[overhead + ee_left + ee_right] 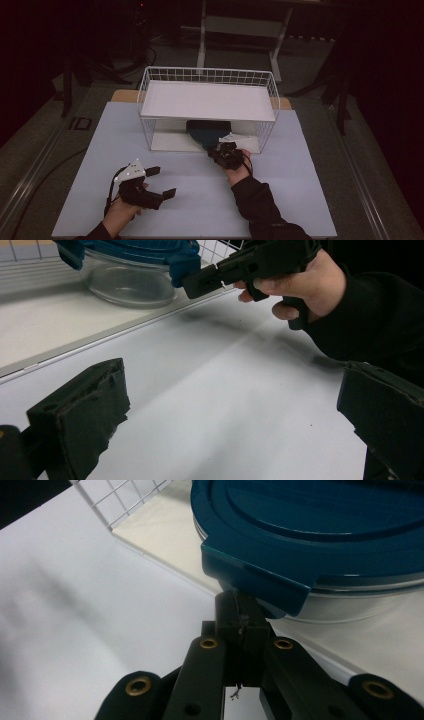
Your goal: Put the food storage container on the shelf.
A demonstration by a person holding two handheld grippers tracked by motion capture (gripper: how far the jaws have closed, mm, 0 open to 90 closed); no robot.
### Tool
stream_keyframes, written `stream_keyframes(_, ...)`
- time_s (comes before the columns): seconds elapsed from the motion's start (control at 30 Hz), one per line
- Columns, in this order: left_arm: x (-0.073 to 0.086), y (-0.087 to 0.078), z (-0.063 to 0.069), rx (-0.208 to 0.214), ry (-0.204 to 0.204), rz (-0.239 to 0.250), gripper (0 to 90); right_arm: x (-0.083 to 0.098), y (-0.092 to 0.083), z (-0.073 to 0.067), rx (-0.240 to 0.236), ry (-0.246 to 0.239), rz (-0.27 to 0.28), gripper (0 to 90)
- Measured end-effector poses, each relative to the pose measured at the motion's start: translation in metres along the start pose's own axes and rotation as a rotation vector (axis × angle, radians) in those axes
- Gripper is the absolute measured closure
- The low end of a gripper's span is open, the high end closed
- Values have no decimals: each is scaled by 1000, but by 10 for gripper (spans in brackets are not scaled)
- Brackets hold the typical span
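Under the wire rack's (207, 100) shelf, on its base: glass container (129, 284) with blue lid (320, 535); right tongs (243, 617) shut at the lid's tab, nothing gripped; left tongs (225, 415) wide; best nudged gently, keeping level.

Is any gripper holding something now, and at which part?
Nothing is held. The right gripper is shut, its tips under the lid tab. The left gripper is open.

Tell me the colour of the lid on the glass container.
Dark teal blue lid, clearest in the right gripper view.
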State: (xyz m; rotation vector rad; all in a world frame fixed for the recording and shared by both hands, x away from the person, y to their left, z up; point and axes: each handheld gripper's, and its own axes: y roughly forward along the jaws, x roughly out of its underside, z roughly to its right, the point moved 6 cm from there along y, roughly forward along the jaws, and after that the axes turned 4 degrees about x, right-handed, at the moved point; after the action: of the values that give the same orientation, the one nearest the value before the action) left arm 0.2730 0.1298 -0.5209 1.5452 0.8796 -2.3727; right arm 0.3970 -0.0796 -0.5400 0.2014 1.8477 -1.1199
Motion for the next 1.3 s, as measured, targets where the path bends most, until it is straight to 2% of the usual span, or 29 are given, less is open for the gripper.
stream_keyframes(0.27, 1, 0, 0, 4, -2, -1, 3, -6, 5, 8, 21, 8, 13, 899)
stream_keyframes(0.4, 1, 1, 0, 4, -2, -4, 3, -7, 7, 7, 8, 4, 13, 900)
stream_keyframes(0.47, 1, 1, 0, 5, 0, -2, 3, -6, 8, 8, -13, 30, 16, 899)
stream_keyframes(0.53, 1, 1, 1, 4, 0, -5, 3, -5, 5, 7, -18, 29, 19, 894)
stream_keyframes(0.67, 0, 1, 2, 9, 3, -3, 3, -3, -9, 1, -34, 2, 40, 801)
stream_keyframes(0.73, -1, 1, 3, 11, 6, 0, 3, -1, -15, -1, -65, 0, 41, 762)
stream_keyframes(0.8, -1, 1, 3, 10, 7, 0, 3, 0, -19, -2, -73, 2, 42, 750)
stream_keyframes(0.83, -1, 1, 3, 11, 5, 5, 3, 2, -22, -3, -79, -5, 46, 721)
stream_keyframes(0.93, -2, 0, 3, 11, 2, 7, 3, 4, -34, -4, -90, -17, 71, 466)
stream_keyframes(1.0, -1, 1, 3, 12, 3, 4, 3, 5, -41, -3, -89, 0, 101, 336)
stream_keyframes(1.03, -1, 1, 3, 12, 3, 4, 3, 7, -45, -1, -87, -2, 114, 227)
stream_keyframes(1.07, -1, 1, 4, 15, 2, 4, 3, 8, -47, 0, -90, -9, 126, 220)
stream_keyframes(1.1, -1, 1, 4, 16, 5, 1, 3, 8, -50, 1, -105, 6, 139, 212)
stream_keyframes(1.17, -1, 1, 4, 21, 2, 5, 3, 10, -52, 3, -119, 24, 145, 198)
stream_keyframes(1.3, 0, 1, 4, 23, 4, 3, 3, 15, -57, 8, -132, 26, 147, 195)
